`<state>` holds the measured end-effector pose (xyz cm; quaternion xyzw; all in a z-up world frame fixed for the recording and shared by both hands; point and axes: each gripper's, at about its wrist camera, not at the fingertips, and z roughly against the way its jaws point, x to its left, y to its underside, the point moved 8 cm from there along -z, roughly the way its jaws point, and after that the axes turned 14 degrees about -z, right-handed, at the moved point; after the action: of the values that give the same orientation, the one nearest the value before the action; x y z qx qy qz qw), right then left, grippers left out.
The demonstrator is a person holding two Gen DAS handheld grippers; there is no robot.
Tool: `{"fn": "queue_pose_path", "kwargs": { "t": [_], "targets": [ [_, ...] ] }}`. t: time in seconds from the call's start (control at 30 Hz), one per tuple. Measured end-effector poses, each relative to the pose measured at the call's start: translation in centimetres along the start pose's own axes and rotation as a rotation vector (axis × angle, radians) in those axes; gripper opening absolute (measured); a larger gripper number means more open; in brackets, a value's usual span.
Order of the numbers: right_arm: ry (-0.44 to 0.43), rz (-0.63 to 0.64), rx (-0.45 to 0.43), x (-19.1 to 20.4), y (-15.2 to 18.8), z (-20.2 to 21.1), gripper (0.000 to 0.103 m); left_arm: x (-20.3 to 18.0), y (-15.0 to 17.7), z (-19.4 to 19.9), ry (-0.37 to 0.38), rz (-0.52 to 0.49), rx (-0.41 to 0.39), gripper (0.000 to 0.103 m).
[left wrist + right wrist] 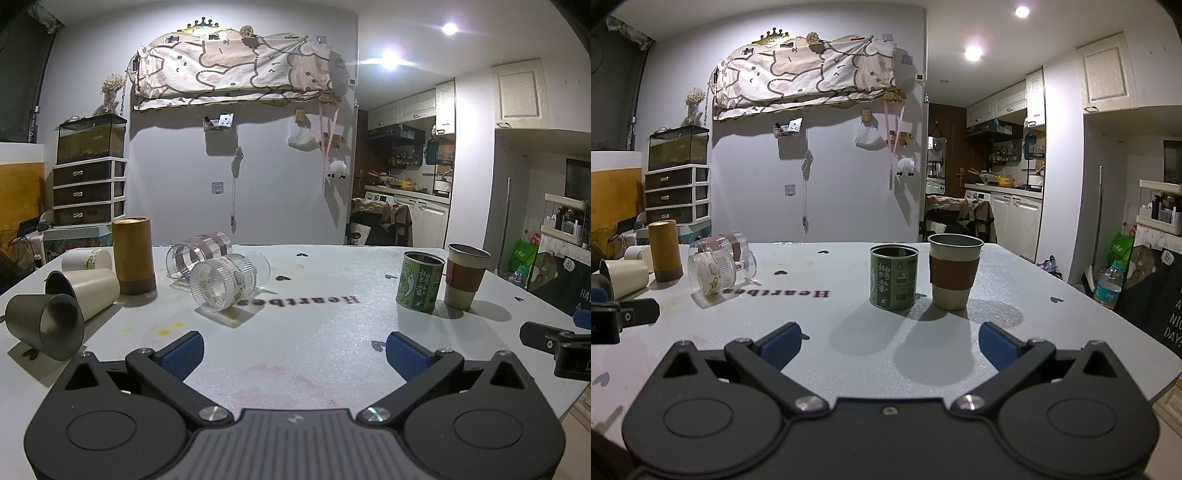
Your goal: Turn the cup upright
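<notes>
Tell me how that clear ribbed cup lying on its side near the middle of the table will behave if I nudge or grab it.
The clear ribbed cup lies on its round side, so a nudge would probably roll it, perhaps toward the second clear cup close behind. Its glossy wall looks like hard plastic: likely light, stiff and somewhat slippery. The left gripper stands open, well short of it.

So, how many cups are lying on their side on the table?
5, all at the left: grey cup nearest, cream cup behind it, white cup farther back, and two clear ribbed cups near the centre. Others may be hidden behind the brown canister.
</notes>
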<state>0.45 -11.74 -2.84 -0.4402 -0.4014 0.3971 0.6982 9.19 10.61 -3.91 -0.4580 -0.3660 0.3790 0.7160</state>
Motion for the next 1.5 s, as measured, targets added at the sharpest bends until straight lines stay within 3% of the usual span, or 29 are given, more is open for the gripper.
{"fn": "queue_pose_path", "kwargs": {
  "t": [1.5],
  "targets": [
    [0.005,0.005,0.007,-0.27,0.34,-0.31,0.103,-0.23,-0.01,0.01,0.002,-0.001,0.001,0.103]
  ]
}}
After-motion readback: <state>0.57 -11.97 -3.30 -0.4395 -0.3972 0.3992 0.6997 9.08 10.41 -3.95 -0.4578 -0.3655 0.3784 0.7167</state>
